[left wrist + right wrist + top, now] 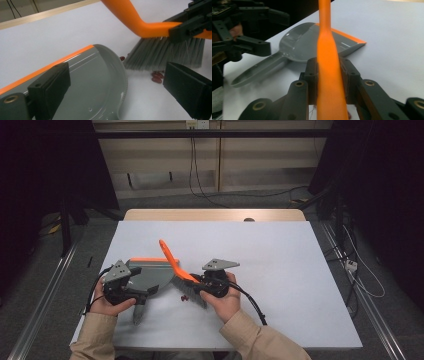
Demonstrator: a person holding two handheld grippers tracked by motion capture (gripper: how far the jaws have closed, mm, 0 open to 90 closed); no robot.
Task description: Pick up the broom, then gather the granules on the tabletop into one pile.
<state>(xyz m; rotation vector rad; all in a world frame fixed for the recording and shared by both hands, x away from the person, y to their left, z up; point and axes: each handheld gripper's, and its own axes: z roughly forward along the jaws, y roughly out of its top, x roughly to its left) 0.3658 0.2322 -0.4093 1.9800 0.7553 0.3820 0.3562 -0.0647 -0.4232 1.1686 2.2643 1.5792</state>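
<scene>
White table [300,270], black cables [200,175] along the far wall [260,165]

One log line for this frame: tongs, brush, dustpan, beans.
right tongs: shut on brush | left tongs: open over dustpan | beans: red, on table by bristles, outside pan

Brush [163,51] bristles touching red beans [157,77] beside dustpan [100,80].

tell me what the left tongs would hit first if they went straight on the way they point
Probably the brush's grey bristles, just ahead of the left tongs, past the dustpan rim; the red beans lie nearer but low. Depth is unclear.
</scene>
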